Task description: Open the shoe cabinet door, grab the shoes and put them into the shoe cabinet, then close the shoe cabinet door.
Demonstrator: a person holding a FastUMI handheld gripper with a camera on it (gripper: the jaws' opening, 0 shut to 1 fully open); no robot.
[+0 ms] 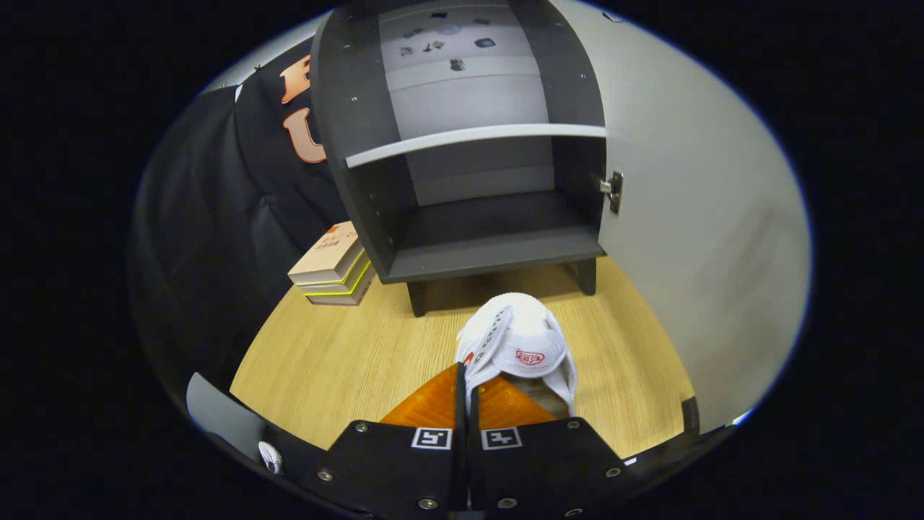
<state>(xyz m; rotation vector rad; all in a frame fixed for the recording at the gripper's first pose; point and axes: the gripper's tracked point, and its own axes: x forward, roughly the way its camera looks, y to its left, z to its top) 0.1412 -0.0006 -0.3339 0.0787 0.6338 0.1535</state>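
With the shoe cabinet (462, 180) door (693, 238) already swung open, the tongs (465, 393) pinch the white sneaker (523, 347) above the tabletop (346, 354) (just before the bottom shelf), leaving stowing and closing.

Orange fingers (440, 404) hide the white shoe's (523, 347) heel.

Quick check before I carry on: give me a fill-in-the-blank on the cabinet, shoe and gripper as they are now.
1. The shoe cabinet door stands ____.
2. The gripper is shut on a white ____.
3. Left of the cabinet lies a stack of ____.
4. The cabinet's bottom compartment holds ____ shoes.

Missing words: open; shoe; books; no
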